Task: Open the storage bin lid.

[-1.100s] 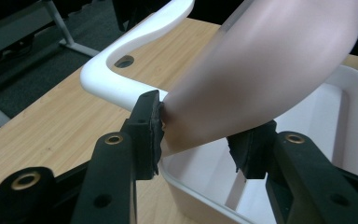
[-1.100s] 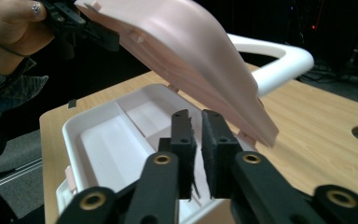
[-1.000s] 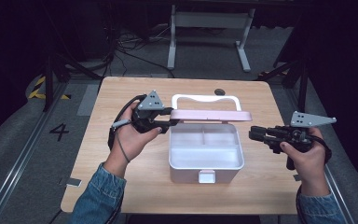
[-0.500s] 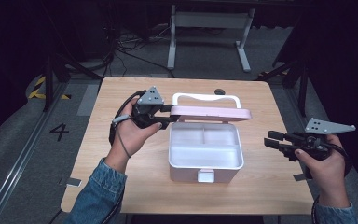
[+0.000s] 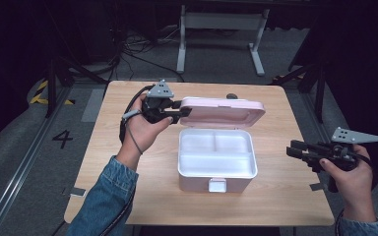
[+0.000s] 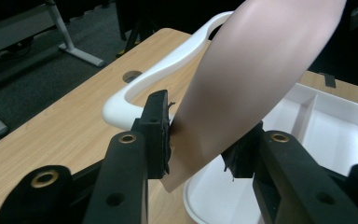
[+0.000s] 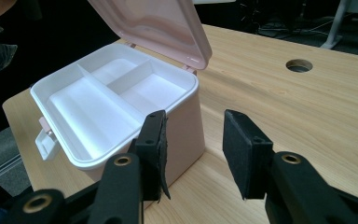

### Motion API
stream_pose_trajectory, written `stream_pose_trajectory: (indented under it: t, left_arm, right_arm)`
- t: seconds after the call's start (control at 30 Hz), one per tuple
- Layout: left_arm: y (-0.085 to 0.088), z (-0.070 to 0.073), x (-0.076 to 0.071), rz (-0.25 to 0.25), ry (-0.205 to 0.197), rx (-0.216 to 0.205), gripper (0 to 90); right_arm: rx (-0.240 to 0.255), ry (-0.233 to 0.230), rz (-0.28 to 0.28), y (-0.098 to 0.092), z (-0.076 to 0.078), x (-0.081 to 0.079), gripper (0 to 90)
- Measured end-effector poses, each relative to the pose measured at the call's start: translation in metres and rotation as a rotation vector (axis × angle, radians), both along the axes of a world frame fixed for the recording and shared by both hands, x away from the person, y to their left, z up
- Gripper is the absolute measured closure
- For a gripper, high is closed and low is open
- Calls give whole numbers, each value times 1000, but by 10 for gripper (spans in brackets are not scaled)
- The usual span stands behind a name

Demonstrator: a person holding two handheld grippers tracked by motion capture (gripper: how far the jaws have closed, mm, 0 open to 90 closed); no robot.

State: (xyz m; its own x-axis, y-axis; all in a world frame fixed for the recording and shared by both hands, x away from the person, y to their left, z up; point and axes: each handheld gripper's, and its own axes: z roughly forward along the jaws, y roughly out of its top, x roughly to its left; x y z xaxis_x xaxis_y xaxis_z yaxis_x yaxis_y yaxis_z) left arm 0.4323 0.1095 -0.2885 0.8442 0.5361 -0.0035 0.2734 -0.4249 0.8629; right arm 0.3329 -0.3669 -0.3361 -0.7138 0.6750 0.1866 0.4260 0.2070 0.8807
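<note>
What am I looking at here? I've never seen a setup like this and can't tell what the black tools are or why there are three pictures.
A person sits at a wooden table and holds a hand-held tool in each hand; each ends in a two-jaw gripper. The high view looks down from above the person's side. The other two pictures come from small cameras riding on the grippers, looking along their black jaws.

On the table stands a pink storage box with a white divided tray inside. Its pink lid is swung open. The left gripper has been closing on the lid's edge, and its pads press on it. The right gripper is open and empty, off to the box's right.
</note>
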Motion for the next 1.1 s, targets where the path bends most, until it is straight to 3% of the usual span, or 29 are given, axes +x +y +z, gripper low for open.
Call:
stream_pose_trajectory:
  t: [0.33, 0.63, 1.1]
  left_arm:
    - [-15, -2, 19, 5, 4, 11, 686]
    - [-14, -8, 36, 32, 18, -21, 691]
    - [-18, -16, 57, 74, 26, -11, 645]
  right_arm:
    - [10, 19, -32, -8, -5, -6, 605]
    - [6, 28, -50, -12, -8, -14, 605]
    - [-15, 59, -40, -5, -17, -10, 586]
